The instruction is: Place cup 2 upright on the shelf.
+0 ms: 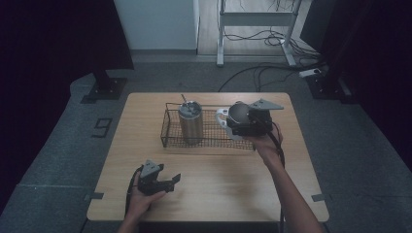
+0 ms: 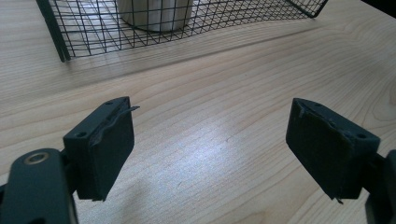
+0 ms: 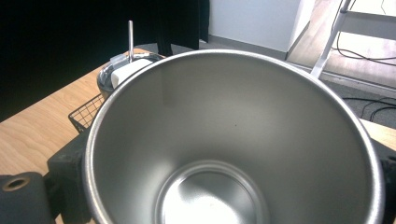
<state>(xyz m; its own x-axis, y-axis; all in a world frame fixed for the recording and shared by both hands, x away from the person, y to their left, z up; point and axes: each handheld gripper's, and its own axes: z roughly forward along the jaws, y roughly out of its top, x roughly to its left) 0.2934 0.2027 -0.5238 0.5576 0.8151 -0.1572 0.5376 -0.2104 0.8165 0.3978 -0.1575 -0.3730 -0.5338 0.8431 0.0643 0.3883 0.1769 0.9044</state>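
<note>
My right gripper [image 1: 234, 121] is shut on an empty steel cup [image 1: 227, 122], held over the right end of a black wire basket [image 1: 167, 141]. In the right gripper view I look straight into the cup [image 3: 233, 140], and a black finger [image 3: 65, 175] presses its left wall. A steel tumbler [image 1: 190, 121] with a lid and a straw stands upright in the basket's left half, and it shows behind the cup's rim as the tumbler [image 3: 122, 70]. My left gripper [image 1: 173, 182] rests on the table near the front left, open. Nothing lies between its jaws [image 2: 210, 140].
The basket [image 2: 93, 32] lies just ahead of the left gripper, with the tumbler's base [image 2: 154, 14] inside it. Bare wooden table [image 1: 218, 179] spreads between the two hands. Beyond the table are a white stand and cables on the floor [image 1: 272, 43].
</note>
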